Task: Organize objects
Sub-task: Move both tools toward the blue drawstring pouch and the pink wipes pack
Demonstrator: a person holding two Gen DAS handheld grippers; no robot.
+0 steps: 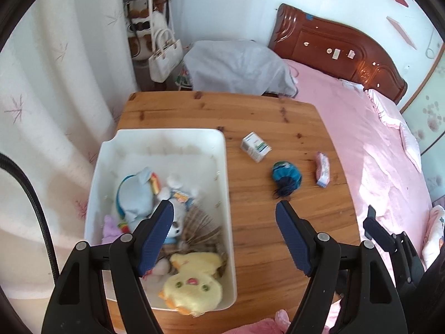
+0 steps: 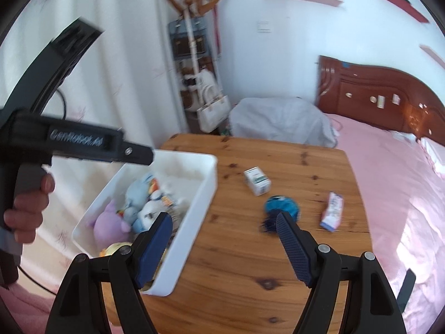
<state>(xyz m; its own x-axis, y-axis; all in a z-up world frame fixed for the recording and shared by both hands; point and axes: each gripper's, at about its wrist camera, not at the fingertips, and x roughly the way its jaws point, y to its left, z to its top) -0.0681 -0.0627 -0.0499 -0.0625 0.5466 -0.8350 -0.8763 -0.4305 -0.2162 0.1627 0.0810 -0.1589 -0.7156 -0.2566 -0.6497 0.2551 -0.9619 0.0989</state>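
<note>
the white bin (image 1: pixel 228 194) sits on the left part of the wooden table (image 1: pixel 250 111). it already has soft toys in it, like a yellow duck (image 1: pixel 192 281) and a light blue plush (image 1: pixel 136 194). three things are not in it yet. they lie on the bare wood to the right of the bin: a small white box (image 1: pixel 256 146), a blue round thing (image 1: pixel 286 178) with dark strings, and a pink and white packet (image 1: pixel 322 169).

the left gripper (image 1: pixel 224 213) has its jaws apart and nothing between them. it hangs over the bin's right wall, so the loose things are ahead of it and off to its right. the right gripper (image 2: pixel 224 222) is also apart and empty. the blue round thing (image 2: pixel 282 207) lies just ahead of its right finger, so close that the finger tip covers part of the dark strings. the white box (image 2: pixel 257 185) is a bit farther ahead, and the packet (image 2: pixel 332 210) is off to the right.

so the right gripper looks nearer to the blue round thing than the left one is. i think it is the best hand for the next pick. the packet's long side runs away from the grippers, so jaws would close across its short side. then the thing has to go left, into the bin (image 2: pixel 194 194).
</note>
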